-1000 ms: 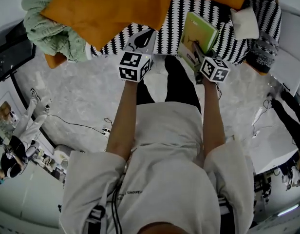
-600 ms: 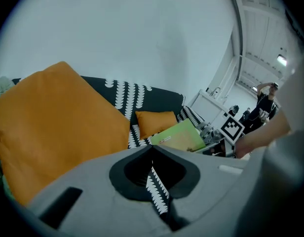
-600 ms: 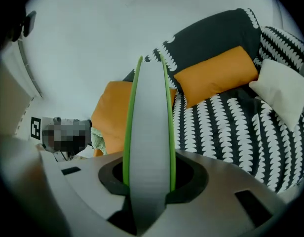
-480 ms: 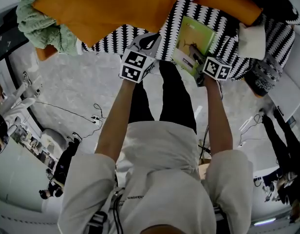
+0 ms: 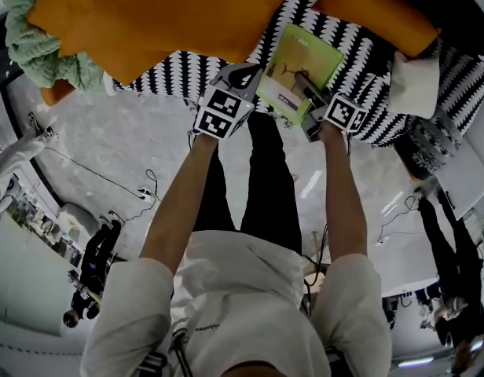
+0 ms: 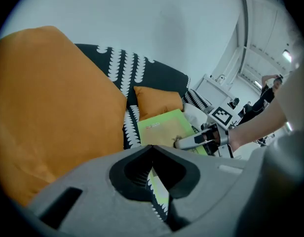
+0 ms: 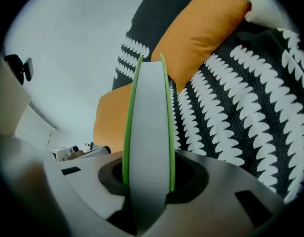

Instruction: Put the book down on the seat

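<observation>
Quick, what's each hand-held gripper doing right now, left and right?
Left hand-held gripper: closed, nothing between its jaws.
Right hand-held gripper: closed on the green book, gripping it by one edge.

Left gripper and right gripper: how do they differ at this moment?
The right gripper is clamped on the green book; the left gripper holds nothing, its jaws together. The left gripper is nearer the large orange cushion; the right gripper is nearer the white pillow. Both point toward the patterned seat.
</observation>
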`<state>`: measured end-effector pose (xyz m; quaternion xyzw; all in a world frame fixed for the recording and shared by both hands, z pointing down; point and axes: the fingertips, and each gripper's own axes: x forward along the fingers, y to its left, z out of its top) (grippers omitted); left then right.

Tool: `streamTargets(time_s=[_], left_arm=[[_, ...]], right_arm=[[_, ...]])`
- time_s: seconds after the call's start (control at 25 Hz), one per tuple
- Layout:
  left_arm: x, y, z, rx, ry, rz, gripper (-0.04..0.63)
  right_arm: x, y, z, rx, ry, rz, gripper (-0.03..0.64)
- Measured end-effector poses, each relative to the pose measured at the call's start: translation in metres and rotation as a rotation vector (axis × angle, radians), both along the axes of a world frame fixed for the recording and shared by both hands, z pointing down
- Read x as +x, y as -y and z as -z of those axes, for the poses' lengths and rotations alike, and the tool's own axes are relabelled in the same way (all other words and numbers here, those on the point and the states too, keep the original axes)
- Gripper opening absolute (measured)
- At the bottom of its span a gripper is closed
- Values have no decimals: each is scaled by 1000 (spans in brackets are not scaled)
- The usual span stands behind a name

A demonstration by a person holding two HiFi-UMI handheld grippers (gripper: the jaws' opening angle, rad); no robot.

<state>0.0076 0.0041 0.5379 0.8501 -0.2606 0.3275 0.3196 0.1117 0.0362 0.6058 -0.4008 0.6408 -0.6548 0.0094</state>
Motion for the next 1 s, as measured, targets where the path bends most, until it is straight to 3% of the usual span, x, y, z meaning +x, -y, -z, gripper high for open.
streamTargets(time_s=[0.56, 0.76, 1.0], left_arm=[[11, -12, -105, -75, 62, -34, 9], [12, -22, -120, -82, 94, -42, 9], [18, -26, -137, -90, 145, -27, 9]], right_arm=[[-11, 15, -59, 89, 182, -98, 130], [-18, 32, -58, 123, 315, -168, 132], [-31, 42, -67, 115, 292, -112, 133]])
